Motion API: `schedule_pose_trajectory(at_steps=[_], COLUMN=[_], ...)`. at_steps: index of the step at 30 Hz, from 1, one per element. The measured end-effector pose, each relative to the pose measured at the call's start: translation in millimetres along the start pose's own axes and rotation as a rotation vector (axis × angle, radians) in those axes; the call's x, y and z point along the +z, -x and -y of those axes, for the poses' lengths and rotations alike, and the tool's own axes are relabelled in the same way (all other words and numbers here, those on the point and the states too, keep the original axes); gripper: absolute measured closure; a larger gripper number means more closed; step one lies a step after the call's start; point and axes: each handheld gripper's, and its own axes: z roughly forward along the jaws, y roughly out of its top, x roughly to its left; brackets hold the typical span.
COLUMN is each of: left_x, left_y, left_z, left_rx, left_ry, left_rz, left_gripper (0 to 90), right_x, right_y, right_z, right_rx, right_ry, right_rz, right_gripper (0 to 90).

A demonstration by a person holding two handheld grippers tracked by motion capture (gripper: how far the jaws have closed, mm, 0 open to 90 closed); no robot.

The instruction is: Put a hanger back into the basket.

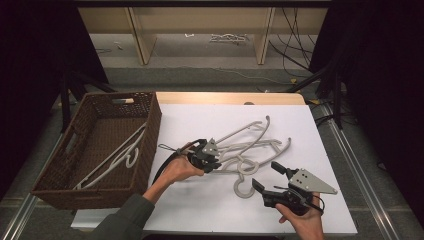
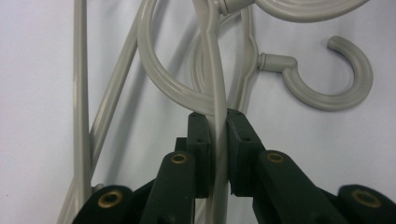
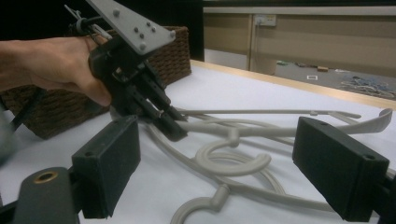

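Several grey hangers (image 1: 250,145) lie tangled on the white table (image 1: 200,200), right of the wicker basket (image 1: 150,125), which holds more hangers (image 1: 112,162) of the same kind. Your left gripper (image 1: 216,165) sits at the near left edge of the pile, and its jaws are clamped on one thin hanger bar. In the left gripper view, that bar (image 2: 217,140) runs straight up between the two black pads (image 2: 240,149), which press it from both sides. Just beyond the pads, a large hook loop (image 2: 163,84) curves across the bar, and a second hook (image 2: 345,79) lies on the table to the upper right, clear of the jaws.

In the right gripper view, your left hand (image 3: 60,70) grips the tool body, with the grey plate (image 3: 130,25) on top, and the jaw tips come down slanted onto the pile where the bars cross.

Your right gripper (image 1: 267,175) rests nearer to you at the right of the pile, its jaws spread wide and holding nothing. In its own view, the two pads (image 3: 109,163) stand far apart, with the hooks (image 3: 233,161) on the table beyond and between them, untouched. In the high view, the nearest hook (image 1: 242,187) lies just left of this gripper's lower jaw.
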Motion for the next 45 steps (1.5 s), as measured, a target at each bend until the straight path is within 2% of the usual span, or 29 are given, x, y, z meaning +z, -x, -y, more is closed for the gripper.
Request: schedule_pose_trajectory(at_steps=[1,8,9,10,12,14,17,18,21,23,25,27,28,29,34,39,40,43,45], left_x=[-2.7,-17.2,-18.8,-21.1,-23.3,-25.3,-31.8,-34.9,-46.1,-54.0,-64.9,-73.5,-78.5,-83.7,-104.3,-125.9,-130.6,-143.5,-152.6], left_y=[-2.0,-2.8,-1.9,-2.1,-1.8,-2.0,-4.8,-6.0,-7.4,-9.0,-9.4,-8.8,-8.9,-8.0,-8.0,-10.0,-10.3,-14.4,-19.3], left_z=[-0.8,-8.0,-9.0,-9.9,-11.3,-11.2,-11.5,-11.4,-12.0,-14.1,-17.7,-21.4,-23.9,-27.4,-38.2,-40.9,-40.4,-38.4,-36.0], left_rx=[0.017,-0.006,-0.024,-0.024,-0.041,-0.070,-0.091,-0.098,-0.154,-0.155,-0.174,-0.173,-0.169,-0.178,-0.169,-0.164,-0.169,-0.148,-0.165], left_ry=[-0.016,0.029,0.045,0.046,0.057,0.077,0.090,0.096,0.129,0.137,0.159,0.181,0.191,0.205,0.218,0.242,0.244,0.236,0.244], left_rz=[0.004,-0.007,-0.011,-0.021,-0.033,-0.035,-0.040,-0.036,-0.041,-0.045,-0.049,-0.039,-0.028,-0.023,-0.021,-0.024,-0.033,-0.080,-0.095], left_gripper=[81.2,81.4,81.4,81.4,81.4,81.4,81.5,81.5,81.5,81.5,81.5,81.5,81.6,81.6,81.6,81.6,81.6,81.6,81.6], right_x=[1.8,1.5,1.0,0.9,-0.9,0.0,-0.8,-0.7,-1.3,0.9,0.4,1.1,0.4,0.6,0.5,0.4,0.3,-0.2,0.2], right_y=[-0.7,-1.4,-1.5,-1.6,-1.6,-1.7,-1.9,-1.8,-1.7,-1.9,-1.6,-1.8,-1.7,-1.5,-1.8,-1.5,-1.5,-1.1,-1.0], right_z=[0.9,0.9,0.7,0.6,0.0,0.6,0.4,0.7,0.4,1.7,1.5,1.5,1.5,1.8,1.7,1.8,1.9,1.4,1.9], right_rx=[0.006,0.003,0.003,0.003,-0.002,-0.001,0.000,0.002,0.005,0.013,0.011,0.016,0.012,0.008,0.007,0.012,0.012,0.009,0.008], right_ry=[0.021,0.017,0.016,0.015,-0.013,0.005,-0.003,-0.003,-0.011,0.014,0.009,0.020,0.008,0.008,0.008,0.008,0.007,0.003,-0.005], right_rz=[-0.004,-0.005,-0.003,-0.002,0.003,0.003,0.004,0.004,0.005,-0.009,-0.009,-0.009,-0.011,-0.010,-0.009,-0.008,-0.008,0.001,0.001], right_gripper=[16.2,16.1,16.2,16.2,16.1,16.2,16.2,16.2,16.1,16.1,16.2,16.2,16.2,16.2,16.2,16.2,16.2,16.2,16.2])
